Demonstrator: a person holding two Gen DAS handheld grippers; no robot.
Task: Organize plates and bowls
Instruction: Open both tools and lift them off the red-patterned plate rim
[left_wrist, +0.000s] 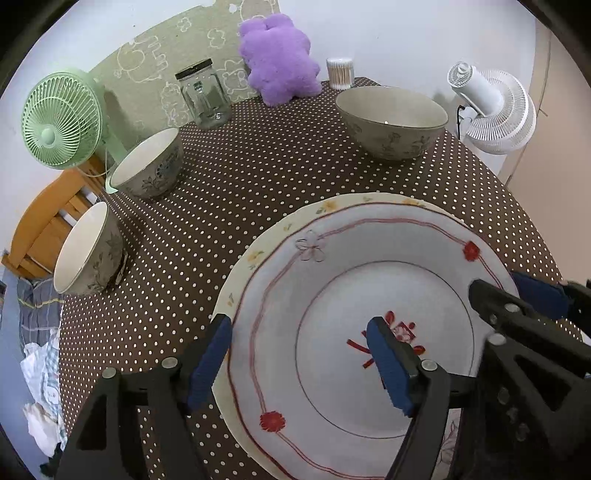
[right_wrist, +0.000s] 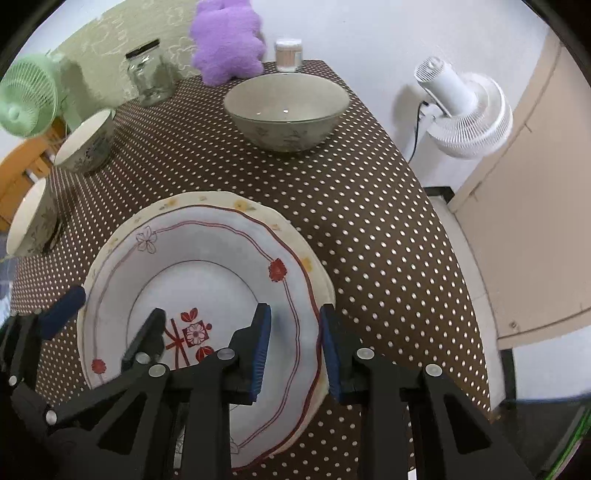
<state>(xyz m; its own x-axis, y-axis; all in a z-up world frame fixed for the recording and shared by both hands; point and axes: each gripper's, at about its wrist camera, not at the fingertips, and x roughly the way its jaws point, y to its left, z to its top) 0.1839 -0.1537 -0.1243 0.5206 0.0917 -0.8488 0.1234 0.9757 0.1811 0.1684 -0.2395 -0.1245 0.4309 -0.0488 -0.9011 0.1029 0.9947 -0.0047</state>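
Two plates lie stacked on the brown white-dotted tablecloth (right_wrist: 369, 229): a white scallop-edged plate with red line rings and red flowers (left_wrist: 332, 295) sits on a cream plate with small yellow flowers (left_wrist: 258, 254), of which only the rim shows. The top plate carries a red ribbon-and-flower motif in its well (partly hidden by a finger in the left wrist view). Three bowls stand farther back — a wide grey-green ceramic bowl with a leaf pattern (right_wrist: 286, 110) and two smaller cream-lined floral bowls (left_wrist: 149, 164) (left_wrist: 88, 251) at the left edge. Behind them are one clear glass jar with a black lid (left_wrist: 205, 96), one purple plush toy (left_wrist: 279, 61), one tub of cotton swabs (left_wrist: 340, 74) and two fans: a green desk fan (left_wrist: 61, 118) and a white one (right_wrist: 465, 110).

The left gripper (left_wrist: 299, 365) stands wide, astride the stack's left rim, pads not pressing. The right gripper (right_wrist: 293, 354) is narrow, its blue pads (right_wrist: 260, 350) straddling the right rim — whether they actually press I cannot tell.
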